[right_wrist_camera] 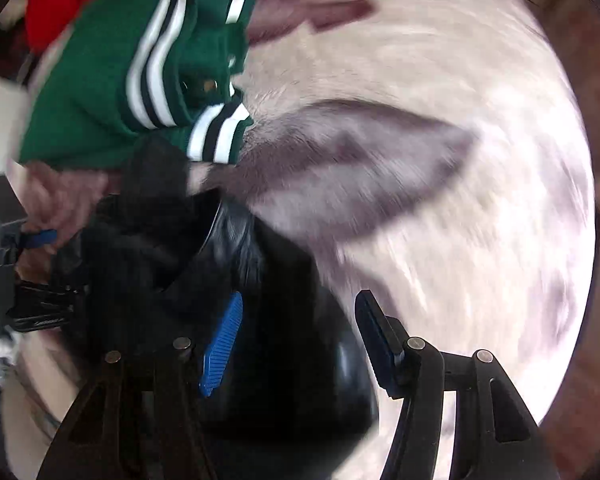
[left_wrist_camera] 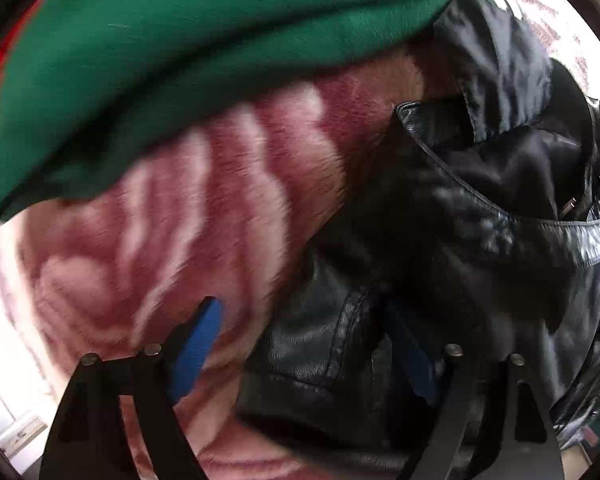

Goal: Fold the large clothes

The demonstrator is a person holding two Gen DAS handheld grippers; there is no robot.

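Black jacket (left_wrist_camera: 440,240), green striped jacket (right_wrist_camera: 100,92)

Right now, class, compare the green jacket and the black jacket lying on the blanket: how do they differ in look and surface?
1. The green jacket is matt knit-like cloth; the black jacket is shiny and leather-like.
2. The green jacket has white and dark striped trim; the black jacket is plain, with stitched seams.
3. The green jacket lies farther from both grippers; the black jacket lies right under them.
Both lie crumpled, not folded, on the patterned blanket.
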